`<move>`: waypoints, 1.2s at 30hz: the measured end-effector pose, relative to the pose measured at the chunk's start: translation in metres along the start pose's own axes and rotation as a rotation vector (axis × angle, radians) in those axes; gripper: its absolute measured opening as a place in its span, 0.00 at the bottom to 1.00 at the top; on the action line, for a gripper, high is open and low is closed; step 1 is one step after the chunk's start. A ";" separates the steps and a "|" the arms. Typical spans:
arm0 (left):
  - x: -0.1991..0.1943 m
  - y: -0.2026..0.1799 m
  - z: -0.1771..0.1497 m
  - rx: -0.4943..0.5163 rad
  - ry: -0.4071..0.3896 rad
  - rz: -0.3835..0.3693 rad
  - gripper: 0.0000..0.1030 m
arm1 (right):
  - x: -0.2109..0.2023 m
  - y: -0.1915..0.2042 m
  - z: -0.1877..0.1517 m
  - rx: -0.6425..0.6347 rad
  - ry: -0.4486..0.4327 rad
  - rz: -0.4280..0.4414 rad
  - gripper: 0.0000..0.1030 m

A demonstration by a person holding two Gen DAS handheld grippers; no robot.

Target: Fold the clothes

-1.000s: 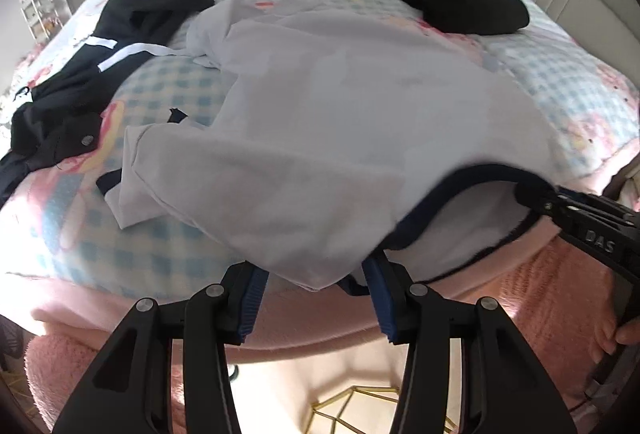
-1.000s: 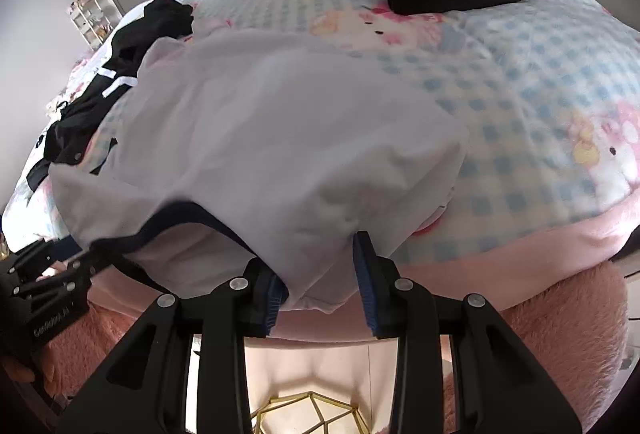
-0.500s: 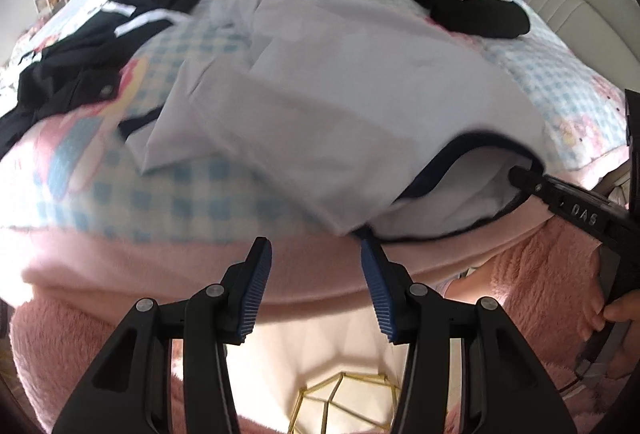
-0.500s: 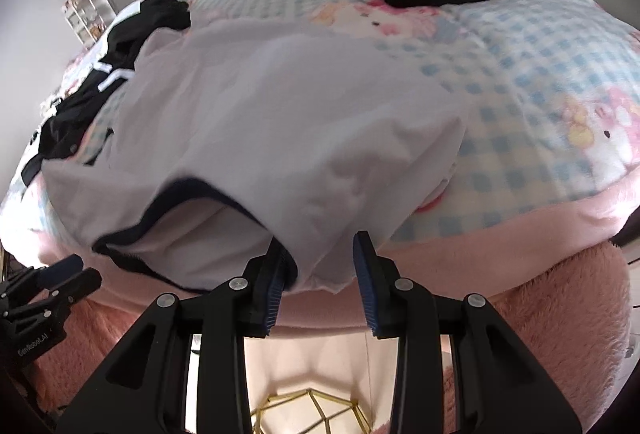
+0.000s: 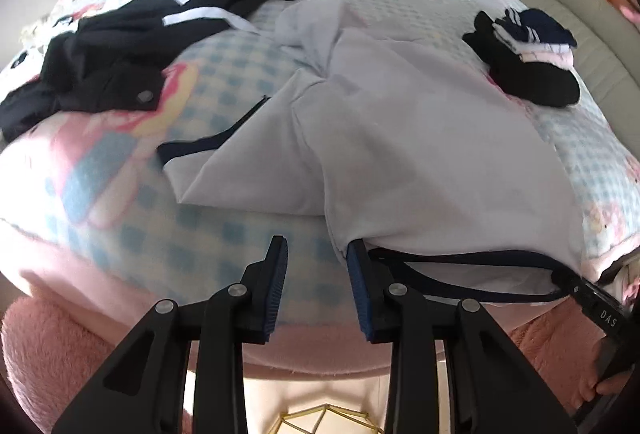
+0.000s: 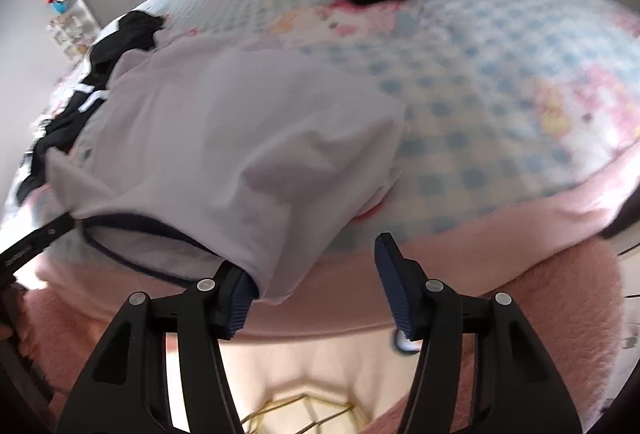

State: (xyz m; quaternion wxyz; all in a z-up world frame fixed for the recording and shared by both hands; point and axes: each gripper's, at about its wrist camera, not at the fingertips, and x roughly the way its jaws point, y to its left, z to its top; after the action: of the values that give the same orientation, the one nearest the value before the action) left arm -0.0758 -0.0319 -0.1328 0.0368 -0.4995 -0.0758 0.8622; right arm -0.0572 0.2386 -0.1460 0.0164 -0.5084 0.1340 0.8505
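Observer: Release on both sides. A second ago each gripper pinched a shoulder of the pale shirt [image 5: 420, 138]; now neither does. The left gripper [image 5: 317, 254] let go first and its jaws have just been closing partway. They stand at a middling gap with nothing between them, and the shirt's corner only touches the outside of one fingertip.

Checker: And the right gripper [image 6: 312, 262]?

Observer: Its jaws have just been opening and stand wide. Cloth drapes over one finger but is not pinched.

Checker: Shirt position?

Observer: Spread on the bed [image 5: 120, 234], with the navy-trimmed collar [image 5: 460, 258] at the bed's near edge and the body running toward the bed's middle. One sleeve is doubled over on the left side. Loose dark clothes [image 5: 120, 46] lie at the bed's far left, a folded stack [image 5: 532, 74] at its far right.

Checker: Meaning?

Observer: Likely the lay-out step is done. The folding proper, sleeves and sides inward, is judged not yet begun, so fresh grips are needed.
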 end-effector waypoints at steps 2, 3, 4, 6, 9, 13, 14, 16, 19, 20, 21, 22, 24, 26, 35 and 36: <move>-0.004 -0.004 -0.003 0.021 0.005 -0.036 0.33 | -0.001 0.008 -0.001 -0.050 0.034 0.044 0.54; -0.007 -0.007 -0.004 0.030 0.009 -0.065 0.33 | -0.001 0.014 -0.002 -0.086 0.050 0.066 0.54; -0.009 -0.011 -0.005 0.046 0.009 -0.076 0.34 | -0.003 0.020 -0.003 -0.119 0.054 0.084 0.54; -0.013 -0.020 -0.008 0.078 0.009 -0.096 0.34 | -0.009 0.033 -0.007 -0.165 0.044 0.116 0.54; -0.021 -0.029 -0.013 0.105 -0.005 -0.103 0.34 | -0.006 0.040 -0.008 -0.167 0.061 0.149 0.54; -0.029 -0.022 -0.013 0.090 -0.040 -0.069 0.34 | -0.015 0.047 -0.008 -0.185 0.017 0.120 0.54; -0.030 -0.016 -0.012 0.075 -0.043 -0.062 0.34 | -0.021 0.048 -0.007 -0.183 -0.006 0.121 0.54; -0.031 -0.004 -0.008 0.038 -0.044 -0.067 0.34 | -0.032 0.054 -0.004 -0.187 -0.046 0.134 0.55; -0.028 0.006 -0.007 0.025 -0.025 -0.070 0.34 | -0.037 0.074 -0.004 -0.256 -0.026 0.231 0.54; -0.025 0.005 -0.007 0.044 -0.017 -0.070 0.34 | -0.032 0.084 -0.006 -0.291 0.008 0.270 0.53; -0.021 0.002 -0.006 0.064 -0.014 -0.084 0.34 | -0.023 0.096 -0.009 -0.329 0.045 0.287 0.51; -0.017 -0.001 -0.005 0.084 -0.012 -0.099 0.34 | -0.016 0.107 -0.012 -0.358 0.068 0.275 0.51; -0.008 -0.004 0.000 0.085 -0.005 -0.122 0.34 | 0.002 0.124 -0.014 -0.393 0.096 0.271 0.50; 0.006 -0.006 0.006 0.093 -0.013 -0.097 0.34 | 0.020 0.140 -0.013 -0.418 0.117 0.275 0.50; 0.036 0.002 -0.003 0.107 0.088 -0.045 0.38 | 0.067 0.139 0.003 -0.368 0.144 0.214 0.51; 0.030 0.002 -0.005 0.114 0.087 -0.052 0.38 | 0.068 0.139 0.000 -0.382 0.166 0.230 0.51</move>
State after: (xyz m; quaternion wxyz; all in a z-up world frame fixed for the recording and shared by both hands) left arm -0.0865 -0.0291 -0.1614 0.0910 -0.5316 -0.0379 0.8412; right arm -0.1127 0.0974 -0.1763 -0.1881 -0.5518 0.0288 0.8120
